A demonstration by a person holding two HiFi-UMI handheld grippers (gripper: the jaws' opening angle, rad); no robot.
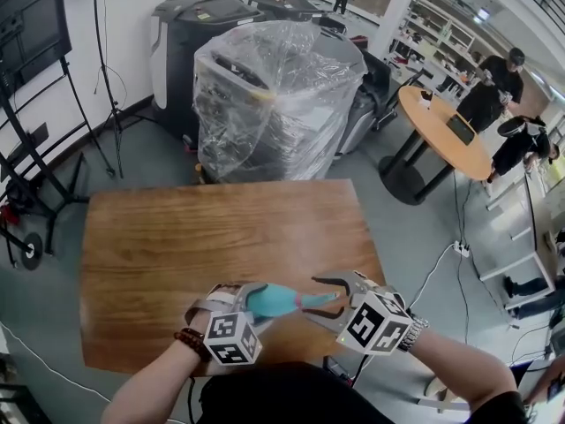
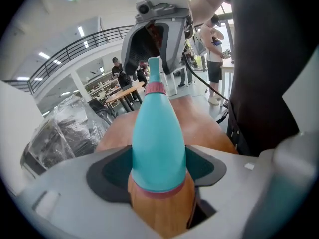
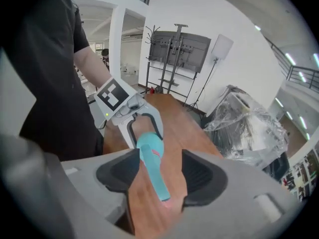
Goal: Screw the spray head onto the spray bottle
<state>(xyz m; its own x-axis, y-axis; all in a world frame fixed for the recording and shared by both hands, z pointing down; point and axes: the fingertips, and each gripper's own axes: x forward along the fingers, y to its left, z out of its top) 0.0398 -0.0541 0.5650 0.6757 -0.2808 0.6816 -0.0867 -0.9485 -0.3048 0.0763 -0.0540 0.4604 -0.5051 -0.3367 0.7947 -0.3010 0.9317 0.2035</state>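
Observation:
My left gripper (image 1: 258, 300) is shut on a teal spray bottle (image 1: 275, 301) and holds it level above the near edge of the wooden table (image 1: 221, 228), neck pointing right. In the left gripper view the bottle (image 2: 157, 143) fills the gap between the pads, with a pink collar (image 2: 155, 87) and the slim teal spray head (image 2: 154, 68) beyond it. My right gripper (image 1: 316, 299) faces it from the right. Its jaws stand open on either side of the spray head (image 3: 153, 176), and the pads do not touch it. The left gripper (image 3: 134, 118) shows behind the bottle body (image 3: 148, 144).
A machine wrapped in clear plastic (image 1: 274, 95) stands just beyond the table's far edge. Black bins (image 1: 190, 34) are behind it. A round table (image 1: 441, 131) with people is at the back right. Stands and a screen (image 1: 35, 25) line the left wall.

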